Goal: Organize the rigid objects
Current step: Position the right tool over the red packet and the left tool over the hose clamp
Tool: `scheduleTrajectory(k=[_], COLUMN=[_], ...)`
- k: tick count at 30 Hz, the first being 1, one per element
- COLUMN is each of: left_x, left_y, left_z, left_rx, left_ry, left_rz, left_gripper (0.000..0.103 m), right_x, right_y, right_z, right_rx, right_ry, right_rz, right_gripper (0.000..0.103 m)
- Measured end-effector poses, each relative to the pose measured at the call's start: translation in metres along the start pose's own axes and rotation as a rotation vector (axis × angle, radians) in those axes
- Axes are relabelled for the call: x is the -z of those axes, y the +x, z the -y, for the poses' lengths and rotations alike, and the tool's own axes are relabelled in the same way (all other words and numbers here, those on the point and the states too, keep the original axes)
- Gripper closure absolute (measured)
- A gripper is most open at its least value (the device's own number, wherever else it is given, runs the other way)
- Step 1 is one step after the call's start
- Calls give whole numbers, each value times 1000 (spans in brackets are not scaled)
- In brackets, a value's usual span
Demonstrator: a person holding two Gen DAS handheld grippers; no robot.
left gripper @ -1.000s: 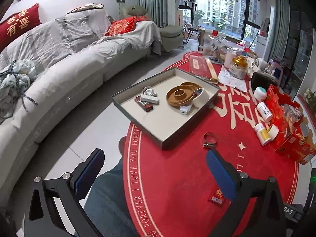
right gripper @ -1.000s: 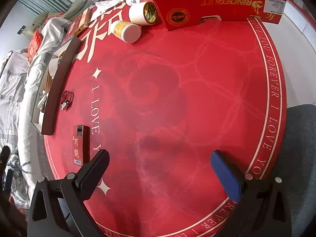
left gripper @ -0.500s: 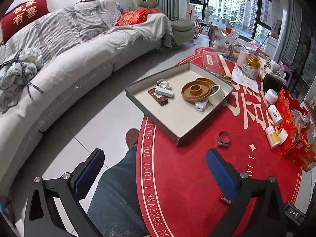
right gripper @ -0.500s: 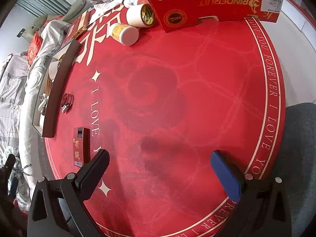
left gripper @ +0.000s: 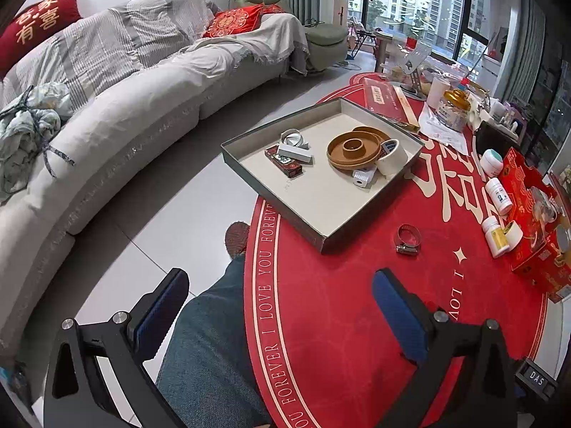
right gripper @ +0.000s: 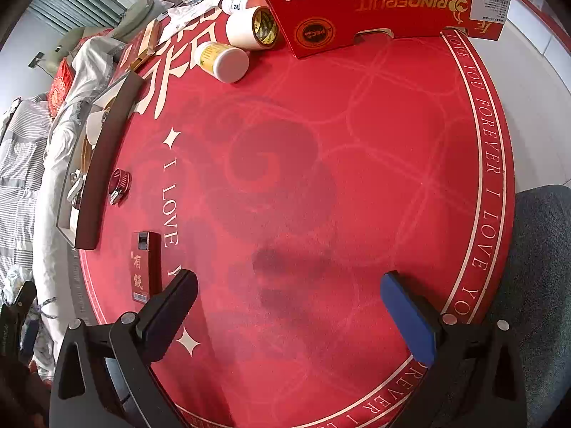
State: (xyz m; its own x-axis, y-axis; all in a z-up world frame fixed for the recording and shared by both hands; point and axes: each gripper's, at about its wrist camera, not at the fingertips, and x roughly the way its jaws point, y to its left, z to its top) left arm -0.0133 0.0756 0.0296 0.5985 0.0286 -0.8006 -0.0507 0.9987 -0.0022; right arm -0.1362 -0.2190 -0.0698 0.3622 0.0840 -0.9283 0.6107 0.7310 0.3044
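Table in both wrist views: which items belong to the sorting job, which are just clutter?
Job items:
- grey tray, already holding small parts
- hose clamp, loose beside the tray
- flat red box by the right gripper
- pill bottles, likely

Lying about:
- red fruit carton
- glass jar
- sofa

Left gripper and right gripper: open, empty.

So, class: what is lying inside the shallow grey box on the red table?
Inside the box: a brown ring dish, a tape roll, a metal ring, a white block, a dark red packet and a white clip. Anything beneath the dish is hidden.
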Motion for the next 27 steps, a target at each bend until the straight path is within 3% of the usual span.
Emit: scheduleTrajectory(k=[15,19,23,27], left_x=[-1,-8,-16,-16], left_y=[10,15,24,31], left_z=[-8,-12,6,53], left_rx=[4,43,104,169], left_ry=[-3,2,79,244], left_rz=[-35,-43,-77,-64], left_gripper=[0,0,0,0], right_x=[-16,-16,-26,-43], right_y=[-1,4,5,15], right_z=[-7,0,-7,-23], right_rx=[45,49,103,164], right_ry=[-30,8,-40,-123], right_rz=[44,28,56,104], right_gripper=[0,0,0,0])
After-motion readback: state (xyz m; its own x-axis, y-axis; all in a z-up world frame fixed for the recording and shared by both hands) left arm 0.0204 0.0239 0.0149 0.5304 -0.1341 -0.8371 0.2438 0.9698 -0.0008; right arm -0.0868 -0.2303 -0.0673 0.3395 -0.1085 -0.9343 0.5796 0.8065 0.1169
